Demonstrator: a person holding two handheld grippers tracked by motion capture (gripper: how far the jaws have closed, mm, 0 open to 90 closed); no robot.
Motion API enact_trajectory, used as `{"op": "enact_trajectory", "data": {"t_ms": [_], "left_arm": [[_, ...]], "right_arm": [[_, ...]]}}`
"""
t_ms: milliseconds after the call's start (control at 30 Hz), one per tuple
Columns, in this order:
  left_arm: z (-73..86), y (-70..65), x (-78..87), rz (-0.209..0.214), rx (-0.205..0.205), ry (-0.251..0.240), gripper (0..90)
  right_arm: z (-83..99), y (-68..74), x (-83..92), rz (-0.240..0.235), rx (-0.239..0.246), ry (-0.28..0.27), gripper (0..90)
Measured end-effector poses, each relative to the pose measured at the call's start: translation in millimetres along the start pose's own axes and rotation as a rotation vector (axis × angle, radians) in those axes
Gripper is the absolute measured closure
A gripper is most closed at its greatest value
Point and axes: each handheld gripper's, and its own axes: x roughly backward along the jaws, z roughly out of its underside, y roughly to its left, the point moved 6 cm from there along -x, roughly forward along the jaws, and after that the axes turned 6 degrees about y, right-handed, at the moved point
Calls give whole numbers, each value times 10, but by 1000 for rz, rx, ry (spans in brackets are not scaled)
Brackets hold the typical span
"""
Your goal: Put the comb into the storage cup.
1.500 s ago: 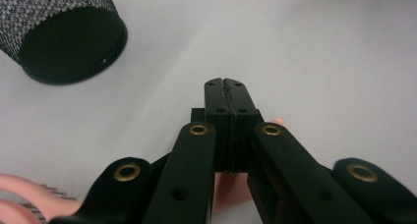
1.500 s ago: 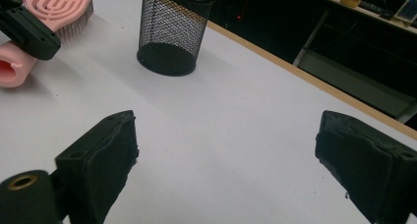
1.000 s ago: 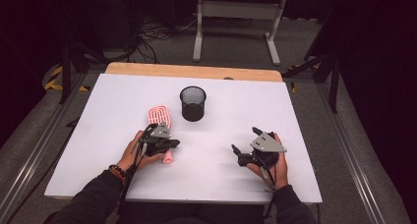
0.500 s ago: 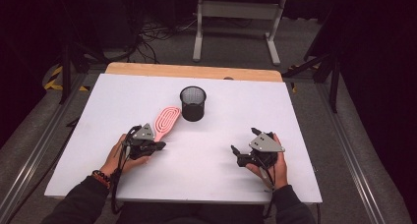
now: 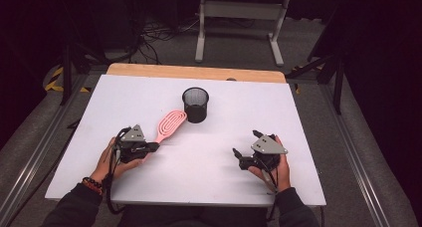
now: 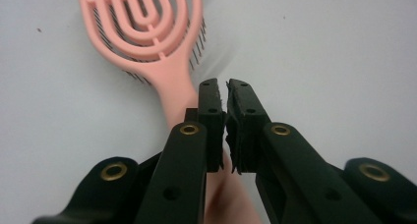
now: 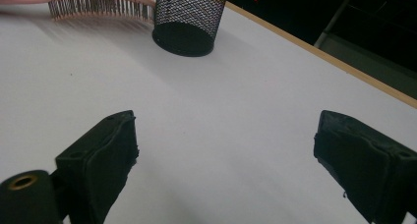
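Dim workroom around a lit white tabletop (image 5: 149,92)

A pale wooden strip (image 5: 194,71) edges the tabletop's far side; grey carpeted floor (image 5: 164,50) beyond carries tangled black cables (image 5: 154,35) and a grey metal frame stand (image 5: 241,18) at upper centre, darkness either side.

No text, label, brand, number or sign can be read anywhere in these pictures.

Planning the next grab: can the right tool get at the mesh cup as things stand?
Probably yes: the right tool stands open, bare white table lies before the mesh cup, and the pink brush lies on its far side.
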Motion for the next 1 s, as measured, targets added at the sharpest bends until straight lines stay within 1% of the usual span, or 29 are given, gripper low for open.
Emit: {"op": "enact_trajectory", "data": {"t_ms": [33,67,100,167,200,233,267,300,333,367,400,433,467,500,533,567,600,633,667,700,733,767,800,833,867,900,967,1000], "left_arm": [[-25,27,41,-17,16,-22,825],[-39,48,53,-35,31,-28,787],[-52,61,59,-37,46,-32,744],[-67,68,59,-37,52,-34,742],[-86,83,51,-52,64,-29,708],[-100,95,33,-65,82,-15,606],[-111,107,0,-71,104,12,523],[-117,116,-17,-83,115,22,427],[-130,141,-66,-123,153,52,323],[-135,159,-90,-129,174,79,289],[-135,159,-90,-129,174,79,252],[-154,173,-135,-119,220,97,252],[-164,187,-154,-123,235,110,232],[-180,202,-190,-133,255,138,221],[-185,204,-207,-132,259,150,208],[-210,216,-271,-125,274,189,211],[-219,218,-298,-106,271,212,246],[-219,218,-298,-106,271,212,303],[-232,226,-348,-104,273,255,328],[-232,226,-348,-104,273,255,358],[-257,242,-374,-102,283,271,373],[-274,253,-380,-101,288,277,390],[-285,257,-380,-100,285,289,408],[-285,257,-380,-100,285,289,438],[-311,263,-388,-110,261,315,438],[-315,259,-390,-111,256,323,484],[-330,266,-385,-111,228,349,548],[-329,271,-382,-110,213,356,566]], "right_arm": [[2,2,-2,0,2,3,100],[3,3,-4,0,4,5,100],[3,2,-6,1,5,6,100],[3,2,-7,1,5,6,100],[3,3,-8,-1,4,6,100],[4,5,-12,-2,5,7,100],[6,6,-16,-3,5,10,99],[7,9,-20,-9,1,12,101],[3,19,-19,-27,-13,7,101],[2,21,-19,-30,-17,6,101],[2,21,-19,-30,-17,6,101],[0,23,-20,-32,-18,7,101],[2,28,-25,-36,-19,8,102],[5,29,-30,-37,-17,10,101],[9,31,-36,-40,-19,15,101],[9,32,-37,-47,-25,13,103],[7,35,-36,-57,-34,9,105],[6,33,-31,-59,-51,5,110],[3,26,-30,-62,-67,-2,113],[0,18,-29,-67,-79,-8,113],[-1,13,-25,-76,-92,-12,114],[-2,7,-23,-82,-102,-18,115],[-2,5,-19,-87,-111,-20,115],[-2,5,-19,-87,-111,-20,115],[-1,2,-17,-88,-113,-20,115],[-1,0,-15,-89,-112,-20,115],[-6,5,-13,-92,-107,-23,115],[-7,8,-13,-93,-105,-23,115]]}}
